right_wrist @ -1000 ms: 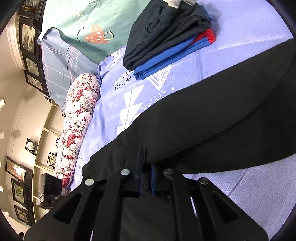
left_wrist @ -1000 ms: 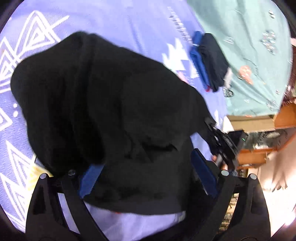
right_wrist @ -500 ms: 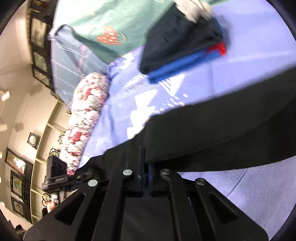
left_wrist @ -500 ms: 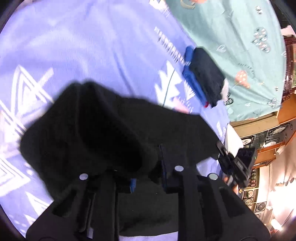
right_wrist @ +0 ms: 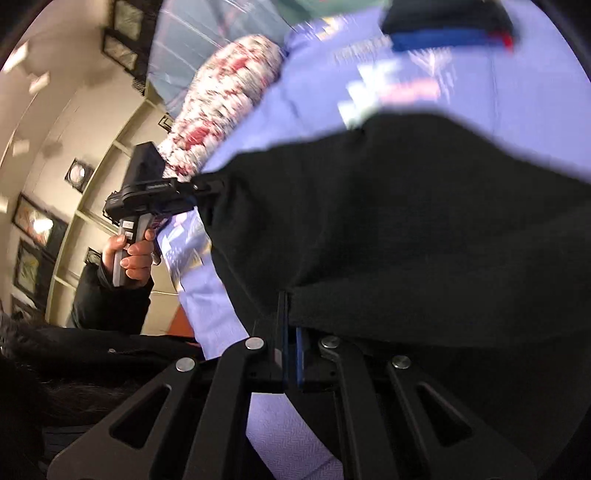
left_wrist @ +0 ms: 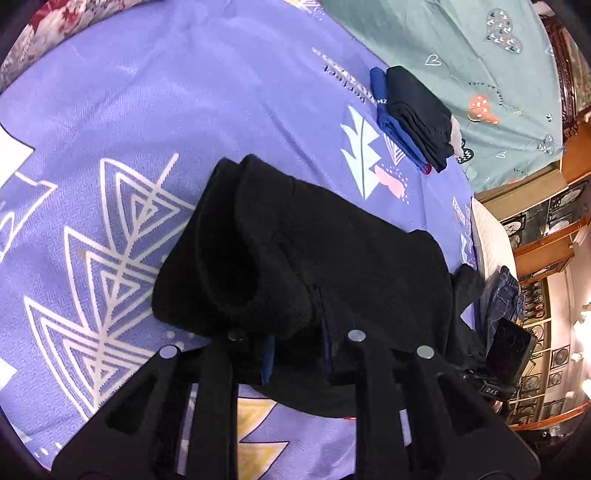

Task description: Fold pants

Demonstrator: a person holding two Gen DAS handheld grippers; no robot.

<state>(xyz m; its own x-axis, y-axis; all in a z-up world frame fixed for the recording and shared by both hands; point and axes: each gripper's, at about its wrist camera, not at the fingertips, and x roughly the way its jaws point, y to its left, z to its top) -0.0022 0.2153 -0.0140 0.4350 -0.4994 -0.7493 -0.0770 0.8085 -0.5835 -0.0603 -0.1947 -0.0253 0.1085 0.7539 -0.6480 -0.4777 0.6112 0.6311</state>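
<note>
The black pants (left_wrist: 332,258) lie bunched on the purple patterned bedsheet (left_wrist: 110,129), partly lifted. My left gripper (left_wrist: 295,343) is shut on a thick fold of the pants at their near edge. In the right wrist view my right gripper (right_wrist: 291,343) is shut on another edge of the black pants (right_wrist: 406,221) and holds it up. The left gripper (right_wrist: 207,188) shows there too, gripping the pants' far corner, with the hand on its handle. The right gripper's body shows at the right edge of the left wrist view (left_wrist: 506,354).
A stack of folded clothes (left_wrist: 413,114), black on blue, sits at the far right of the bed; it shows blurred in the right wrist view (right_wrist: 443,26). A green blanket (left_wrist: 480,55) lies behind it. A floral bolster (right_wrist: 221,99) lies along the bed edge. Jeans (left_wrist: 502,295) lie at the right edge.
My left gripper closed on the pants fold and pulled back and up. My right gripper swung upward with its edge, so the pants now hang between the two grippers.
</note>
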